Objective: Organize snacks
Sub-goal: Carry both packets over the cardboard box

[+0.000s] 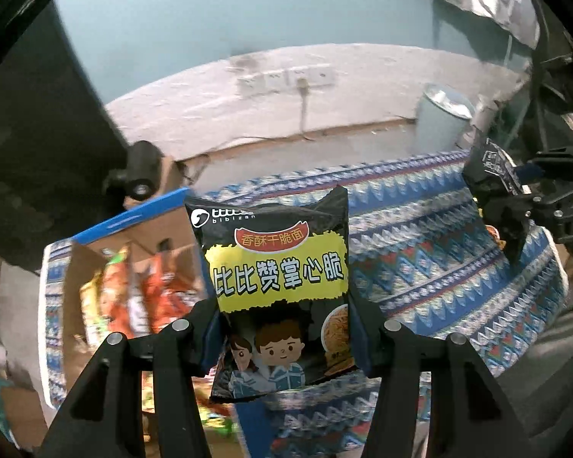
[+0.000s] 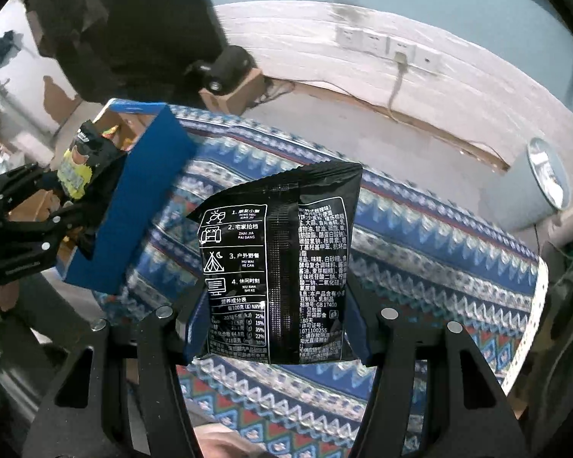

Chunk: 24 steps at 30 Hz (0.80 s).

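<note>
Two black snack packets are in the air at once, one in each gripper. Left wrist view: the left gripper (image 1: 288,337) pinches the lower half of the front-facing packet (image 1: 279,278), whose yellow label and cartoon figures face the camera; both pads press its side edges. At 9 o'clock from this packet stands the cardboard box (image 1: 133,225) with a blue rim, already holding orange and yellow snack bags (image 1: 133,290). The box and both packets sit over the patterned tablecloth (image 1: 420,248); at 3 o'clock the right-hand tool shows as a dark frame.

Right wrist view: the right gripper (image 2: 277,334) is closed on the back-facing packet (image 2: 279,267), printed side with nutrition table toward the camera, held by its lower edges. At 9 to 10 o'clock the box's blue wall (image 2: 133,198) is seen, with the left tool and its packet just beside it.

Judged step: carrying phase, both packets lifted clear of the cloth and not yet deposited. Next move, as judged: bring each packet over the box opening in turn, the left being nearer, lower it among the bags, then spread the fingers. Both tools converging on one opening risks collision.
</note>
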{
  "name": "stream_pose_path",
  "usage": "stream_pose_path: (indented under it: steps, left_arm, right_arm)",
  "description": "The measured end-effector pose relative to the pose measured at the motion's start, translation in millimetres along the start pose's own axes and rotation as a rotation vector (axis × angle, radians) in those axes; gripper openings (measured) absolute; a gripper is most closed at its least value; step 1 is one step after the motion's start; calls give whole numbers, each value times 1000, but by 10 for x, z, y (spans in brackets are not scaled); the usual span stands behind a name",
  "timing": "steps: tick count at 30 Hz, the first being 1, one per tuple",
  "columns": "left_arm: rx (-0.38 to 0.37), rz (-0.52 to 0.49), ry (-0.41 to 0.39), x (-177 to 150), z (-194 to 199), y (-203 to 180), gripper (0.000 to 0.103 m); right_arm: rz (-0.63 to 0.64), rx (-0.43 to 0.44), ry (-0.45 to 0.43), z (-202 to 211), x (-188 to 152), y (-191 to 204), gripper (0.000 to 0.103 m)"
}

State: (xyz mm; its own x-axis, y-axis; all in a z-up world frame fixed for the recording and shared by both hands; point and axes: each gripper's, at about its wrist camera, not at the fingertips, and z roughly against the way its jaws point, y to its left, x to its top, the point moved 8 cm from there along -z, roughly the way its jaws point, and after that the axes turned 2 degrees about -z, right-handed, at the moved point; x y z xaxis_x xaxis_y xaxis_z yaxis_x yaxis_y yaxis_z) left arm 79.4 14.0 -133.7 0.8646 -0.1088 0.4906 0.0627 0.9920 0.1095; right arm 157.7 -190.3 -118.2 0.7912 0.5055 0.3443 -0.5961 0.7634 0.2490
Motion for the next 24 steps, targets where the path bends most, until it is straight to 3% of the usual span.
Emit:
stream_pose_path:
  steps: [8, 24]
  left_arm:
    - [54, 28, -29, -185, 118, 364, 55]
    - [90, 173, -25, -543, 140, 1106, 55]
  right_arm:
    - [65, 40, -1, -157, 254, 493, 59]
    - [177, 131, 28, -546, 694, 1518, 59]
